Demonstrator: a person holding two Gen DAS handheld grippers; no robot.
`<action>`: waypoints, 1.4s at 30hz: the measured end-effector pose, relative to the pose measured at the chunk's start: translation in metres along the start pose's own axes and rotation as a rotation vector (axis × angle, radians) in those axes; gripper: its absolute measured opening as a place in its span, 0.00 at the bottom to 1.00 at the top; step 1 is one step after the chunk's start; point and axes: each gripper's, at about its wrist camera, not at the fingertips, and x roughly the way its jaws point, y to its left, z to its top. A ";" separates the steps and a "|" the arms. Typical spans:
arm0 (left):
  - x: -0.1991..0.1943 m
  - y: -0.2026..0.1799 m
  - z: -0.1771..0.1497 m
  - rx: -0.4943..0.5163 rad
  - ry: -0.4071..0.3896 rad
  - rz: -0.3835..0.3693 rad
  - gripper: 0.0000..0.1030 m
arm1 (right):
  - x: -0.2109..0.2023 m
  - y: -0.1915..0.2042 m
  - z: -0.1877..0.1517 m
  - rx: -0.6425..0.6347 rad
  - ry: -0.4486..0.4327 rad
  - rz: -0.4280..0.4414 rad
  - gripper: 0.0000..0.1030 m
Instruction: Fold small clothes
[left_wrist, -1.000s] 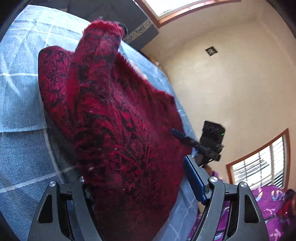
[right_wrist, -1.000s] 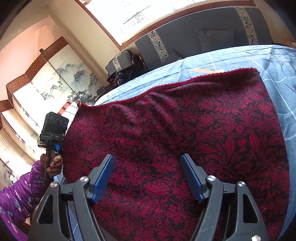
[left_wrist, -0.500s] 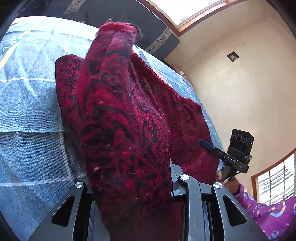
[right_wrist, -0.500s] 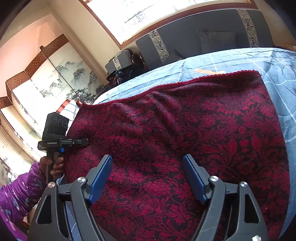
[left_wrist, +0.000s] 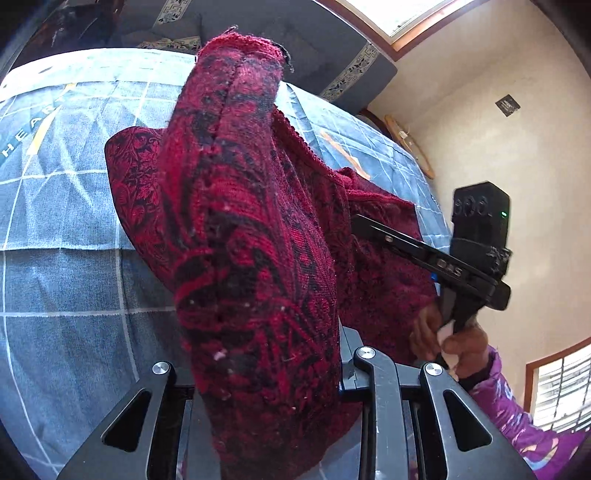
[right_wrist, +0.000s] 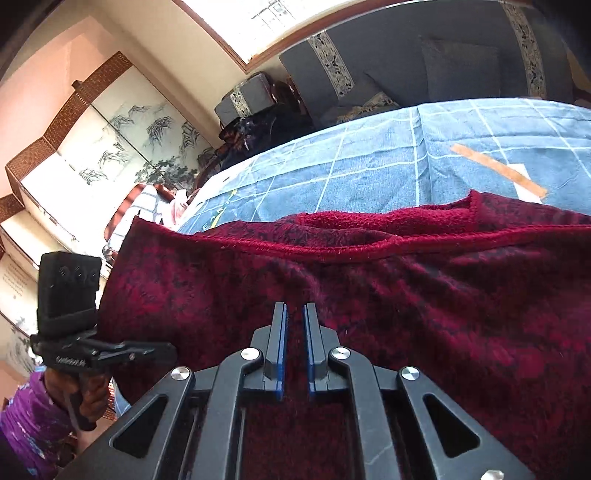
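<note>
- Red patterned garment (left_wrist: 255, 236) lies on the blue checked bed cover (left_wrist: 66, 206); near edge lifted.
- Left gripper (left_wrist: 266, 373): fingers clamped on a thick bunch of that edge.
- Right gripper (right_wrist: 294, 350): fingers nearly closed, apparently pinching the fabric — a narrow gap shows.
- Risk: uneven lift skews the fold; a thin pinch may slip.
- Grey sofa (right_wrist: 461, 62) beyond the garment — no obstruction.

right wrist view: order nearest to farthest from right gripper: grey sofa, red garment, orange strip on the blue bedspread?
1. red garment, right at the right gripper, pinched between its fingers.
2. orange strip, beyond the garment's far edge, upper right on the blue bedspread.
3. grey sofa, behind the bed, under the window.
</note>
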 end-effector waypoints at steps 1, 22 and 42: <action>-0.001 -0.006 0.001 -0.009 0.007 0.002 0.26 | 0.010 -0.004 0.005 0.015 0.016 -0.005 0.08; 0.108 -0.169 0.030 -0.155 0.076 -0.363 0.27 | -0.094 -0.124 -0.010 0.296 -0.120 0.160 0.11; 0.151 -0.255 0.032 0.209 -0.025 -0.642 0.75 | -0.141 -0.209 -0.063 0.476 -0.196 0.238 0.31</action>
